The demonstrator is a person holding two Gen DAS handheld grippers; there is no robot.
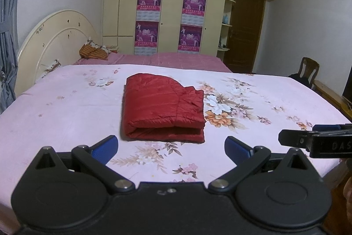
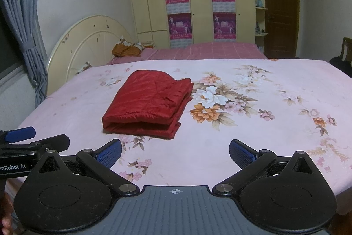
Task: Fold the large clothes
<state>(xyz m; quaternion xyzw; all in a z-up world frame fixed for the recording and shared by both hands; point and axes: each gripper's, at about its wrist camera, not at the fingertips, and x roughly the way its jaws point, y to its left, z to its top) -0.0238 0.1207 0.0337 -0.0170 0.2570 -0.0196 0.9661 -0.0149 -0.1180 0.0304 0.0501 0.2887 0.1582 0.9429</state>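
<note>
jacket [image 1: 164, 107], red and folded, lies on the floral bed [image 1: 66, 107]. left hand-held gripper [image 1: 171, 148] and right hand-held gripper [image 2: 175, 152] gape wide near it, empty.

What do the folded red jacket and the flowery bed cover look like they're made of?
The red jacket looks like padded synthetic shell, perhaps nylon: a slight sheen, stitched quilting lines, and puffy thickness at its folded edge. The bed cover looks like matte woven cotton or a cotton blend: pink with printed flowers, no shine, lying flat with faint creases. Neither fibre can be confirmed by sight.
</note>
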